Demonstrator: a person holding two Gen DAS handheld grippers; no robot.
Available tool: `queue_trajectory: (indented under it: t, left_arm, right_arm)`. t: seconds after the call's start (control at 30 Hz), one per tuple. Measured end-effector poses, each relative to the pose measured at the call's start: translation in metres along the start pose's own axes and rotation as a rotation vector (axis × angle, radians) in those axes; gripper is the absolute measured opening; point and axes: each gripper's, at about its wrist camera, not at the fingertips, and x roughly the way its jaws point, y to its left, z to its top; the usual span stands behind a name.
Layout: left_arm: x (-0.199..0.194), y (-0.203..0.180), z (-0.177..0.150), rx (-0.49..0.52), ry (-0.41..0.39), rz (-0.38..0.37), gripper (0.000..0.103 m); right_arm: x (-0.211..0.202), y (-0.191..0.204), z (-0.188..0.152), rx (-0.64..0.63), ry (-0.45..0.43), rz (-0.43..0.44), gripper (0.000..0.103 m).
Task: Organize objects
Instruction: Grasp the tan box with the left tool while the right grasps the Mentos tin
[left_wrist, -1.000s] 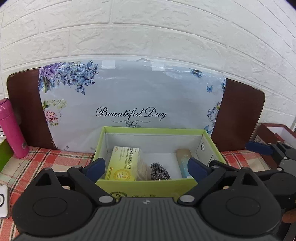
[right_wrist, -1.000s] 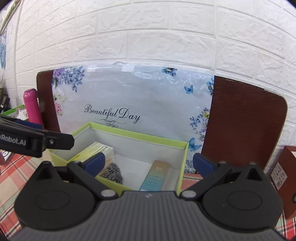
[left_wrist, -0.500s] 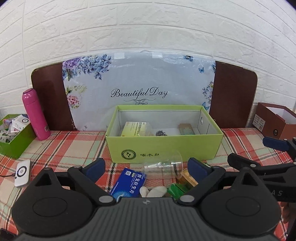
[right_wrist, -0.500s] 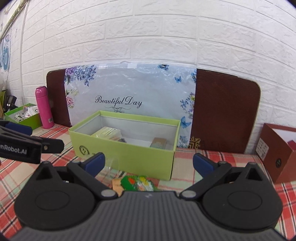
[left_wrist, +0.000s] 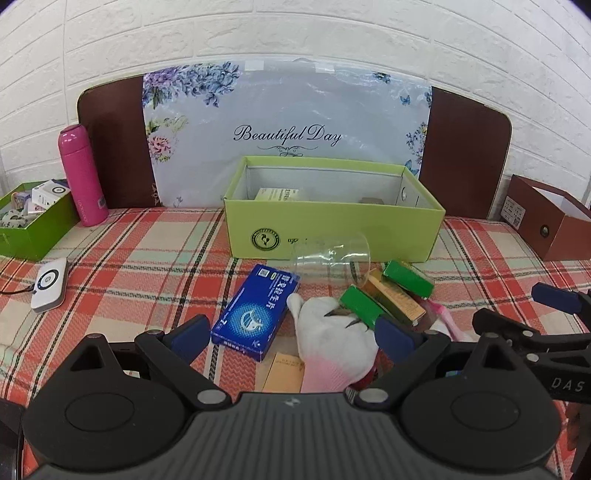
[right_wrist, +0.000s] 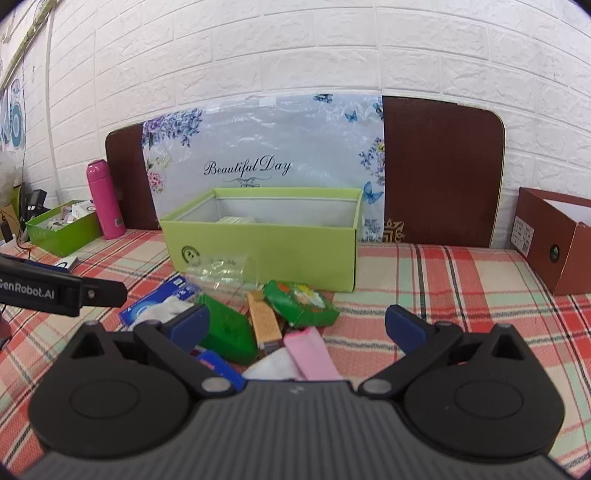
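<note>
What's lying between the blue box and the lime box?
In the left wrist view, a clear plastic cup lies on its side between the blue box and the lime box.

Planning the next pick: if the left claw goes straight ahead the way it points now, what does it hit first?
Probably the white glove, lying between the open left claw's fingers; the blue box sits just left. Depth is unclear.

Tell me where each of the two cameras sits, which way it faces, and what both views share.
Left wrist: rides on the left gripper, open, facing the wall over the blue box and white glove; the right gripper pokes in from the right.
Right wrist: rides on the right gripper, open, facing the same wall from further right; the left gripper's finger crosses the left edge.
Shared: lime-green box, clear cup, pink bottle.
</note>
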Motion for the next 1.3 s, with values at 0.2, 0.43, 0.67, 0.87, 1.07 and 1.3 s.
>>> queue_trajectory:
  t: [0.2, 0.43, 0.67, 0.87, 1.07, 1.3]
  left_arm:
    - [0.000, 0.011, -0.028, 0.018, 0.049, 0.017, 0.098]
    - [-0.003, 0.025, -0.054, 0.023, 0.076, -0.028, 0.098]
    - [-0.004, 0.027, -0.061, 0.030, 0.049, -0.090, 0.091]
    - [0.011, 0.034, -0.068, 0.044, 0.092, -0.104, 0.070]
    - [0.036, 0.037, -0.069, 0.014, 0.138, -0.112, 0.050]
    - [0.041, 0.032, -0.067, 0.049, 0.139, -0.116, 0.034]
  right_arm:
    - [-0.004, 0.007, -0.019, -0.030, 0.020, 0.035, 0.103]
    - [0.006, 0.025, -0.036, -0.158, 0.043, 0.140, 0.103]
    - [0.032, 0.042, -0.049, -0.356, 0.047, 0.249, 0.099]
    - [0.025, 0.036, -0.047, -0.279, 0.072, 0.254, 0.064]
    - [0.004, 0.040, -0.051, -0.212, 0.094, 0.224, 0.063]
    - [-0.015, 0.044, -0.057, -0.127, 0.136, 0.182, 0.062]
